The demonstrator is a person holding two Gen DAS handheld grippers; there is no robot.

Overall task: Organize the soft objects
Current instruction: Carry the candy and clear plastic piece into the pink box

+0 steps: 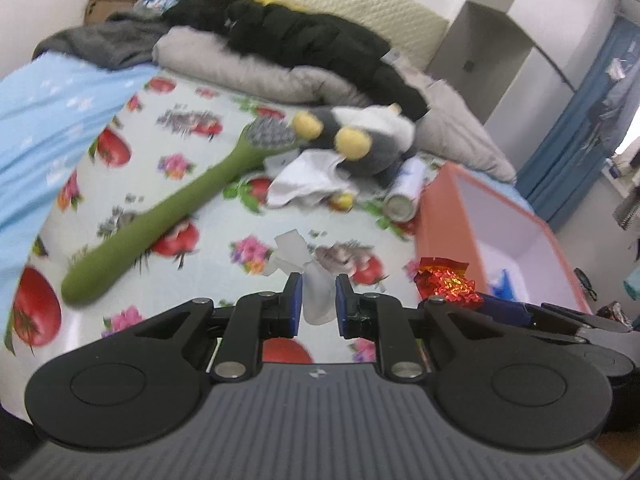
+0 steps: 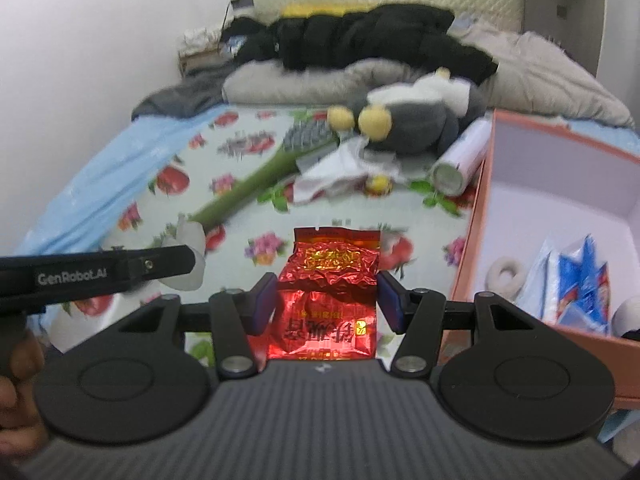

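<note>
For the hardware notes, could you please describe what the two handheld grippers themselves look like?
Both are alike: the left gripper and right gripper each have a grey ribbed body, two round black discs, black linkage bars with silver pivot pins, and blue pads on the fingers. In the right wrist view, the left gripper's side reads "GenRobot.AI" in white. No cables or sleeves are visible.

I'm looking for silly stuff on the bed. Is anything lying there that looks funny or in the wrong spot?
Yes. A long green brush lies slanted across the flowery sheet, which is odd among soft things. The grey plush toy is tipped over onto crumpled white cloth, and a white can lies on its side beside the pink box.
</note>
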